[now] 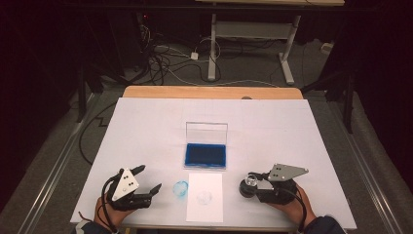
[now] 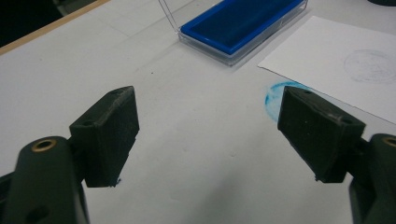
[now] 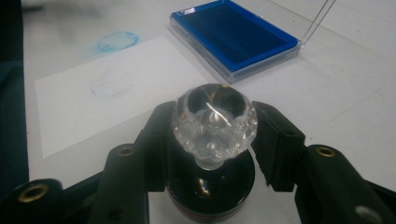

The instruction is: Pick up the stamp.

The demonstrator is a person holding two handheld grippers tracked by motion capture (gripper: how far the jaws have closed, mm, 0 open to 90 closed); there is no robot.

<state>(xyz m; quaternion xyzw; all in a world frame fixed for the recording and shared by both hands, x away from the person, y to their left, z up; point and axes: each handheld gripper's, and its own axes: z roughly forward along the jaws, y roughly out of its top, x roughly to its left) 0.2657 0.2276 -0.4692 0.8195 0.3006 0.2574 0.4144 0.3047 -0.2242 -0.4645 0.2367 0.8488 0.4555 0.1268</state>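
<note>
Both grippers sit at the near table edge in the high view: left gripper (image 1: 146,183) spread wide and empty, right gripper (image 1: 251,184) closed on the stamp (image 1: 248,186), right of the paper sheet (image 1: 205,197).

Left gripper view: wide jaws, blue ink pad (image 2: 243,23) far right.

Right gripper view: jaws clamp the stamp's clear knob (image 3: 214,122).

Dark room, grey floor (image 1: 336,131), tangled cables (image 1: 160,58), white desk frame (image 1: 253,36)
</note>
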